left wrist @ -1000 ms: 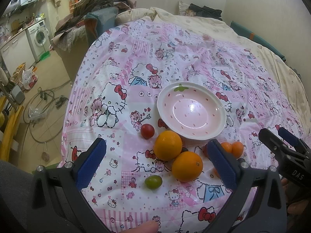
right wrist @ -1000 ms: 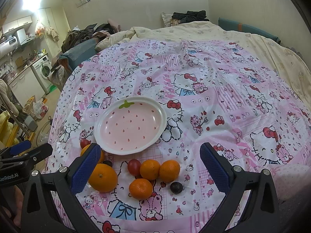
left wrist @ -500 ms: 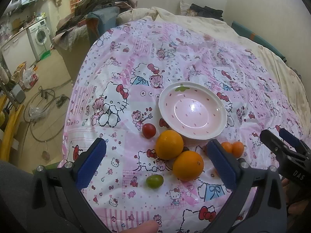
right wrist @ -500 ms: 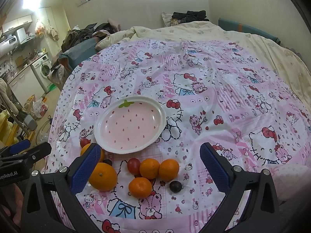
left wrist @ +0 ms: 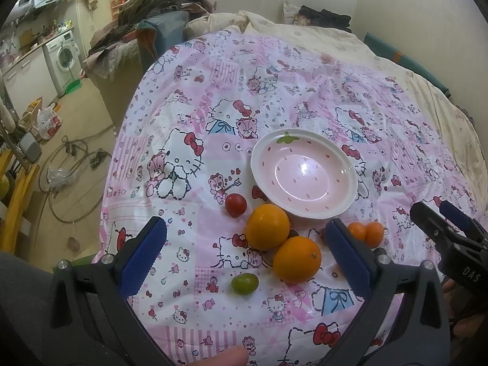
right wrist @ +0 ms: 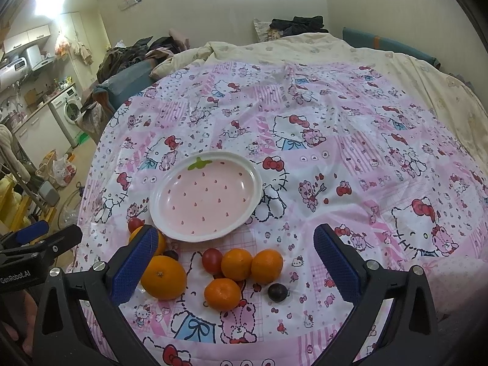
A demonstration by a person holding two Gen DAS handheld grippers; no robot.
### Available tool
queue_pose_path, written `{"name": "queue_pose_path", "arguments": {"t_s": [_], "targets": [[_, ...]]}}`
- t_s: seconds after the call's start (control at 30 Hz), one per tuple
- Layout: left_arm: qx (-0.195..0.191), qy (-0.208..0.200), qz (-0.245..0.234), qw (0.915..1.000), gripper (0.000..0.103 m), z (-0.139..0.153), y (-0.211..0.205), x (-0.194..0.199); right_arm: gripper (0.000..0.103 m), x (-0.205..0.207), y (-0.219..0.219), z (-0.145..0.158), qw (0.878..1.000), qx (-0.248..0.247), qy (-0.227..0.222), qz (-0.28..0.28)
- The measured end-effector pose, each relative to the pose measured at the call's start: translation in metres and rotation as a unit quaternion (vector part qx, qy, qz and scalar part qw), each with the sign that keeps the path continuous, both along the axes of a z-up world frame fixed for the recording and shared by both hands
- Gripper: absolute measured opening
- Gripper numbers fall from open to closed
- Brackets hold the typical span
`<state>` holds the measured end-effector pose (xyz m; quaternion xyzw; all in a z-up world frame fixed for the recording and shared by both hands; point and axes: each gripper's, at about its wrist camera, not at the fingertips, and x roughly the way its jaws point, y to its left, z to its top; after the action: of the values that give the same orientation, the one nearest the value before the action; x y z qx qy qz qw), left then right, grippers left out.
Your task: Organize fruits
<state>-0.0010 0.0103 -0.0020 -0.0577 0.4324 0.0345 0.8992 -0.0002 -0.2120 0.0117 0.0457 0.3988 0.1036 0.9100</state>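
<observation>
A pink strawberry-pattern plate [left wrist: 255,164] [right wrist: 257,180] lies empty on the Hello Kitty quilt. In front of it lie two big oranges [left wrist: 267,227] [left wrist: 297,259], a red tomato [left wrist: 235,205] and a green fruit [left wrist: 244,284]. My left gripper [left wrist: 244,225] hovers open over them, holding nothing. In the right wrist view, three tangerines [right wrist: 237,263] [right wrist: 267,266] [right wrist: 222,293], a red tomato [right wrist: 212,260], a dark plum [right wrist: 277,292] and a big orange [right wrist: 163,277] lie below the plate. My right gripper [right wrist: 235,235] stands open above them, empty.
The quilt [right wrist: 335,140] covers a bed whose left edge drops to a tiled floor [left wrist: 76,128] with cables and bags. Clothes are heaped at the far left corner [left wrist: 152,3]. Each gripper shows at the side of the other's view [left wrist: 442,228] [right wrist: 45,241].
Both views have drifted only very slightly. The fruit and the plate lie where they were, and both grippers stay open.
</observation>
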Motion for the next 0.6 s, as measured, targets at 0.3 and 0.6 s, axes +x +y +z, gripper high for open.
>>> {"name": "queue_pose_path", "arguments": {"t_s": [0.3, 0.6], "targets": [[0.000, -0.002, 0.000, 1.0000, 0.102, -0.0005, 0.0013, 0.0003, 0.103, 0.0002, -0.0002, -0.0002, 1.000, 0.000, 0.001, -0.001], [0.000, -0.001, -0.001, 1.0000, 0.102, -0.0006, 0.0009, 0.0001, 0.103, 0.0001, 0.0005, -0.0002, 1.000, 0.000, 0.002, -0.001]]}}
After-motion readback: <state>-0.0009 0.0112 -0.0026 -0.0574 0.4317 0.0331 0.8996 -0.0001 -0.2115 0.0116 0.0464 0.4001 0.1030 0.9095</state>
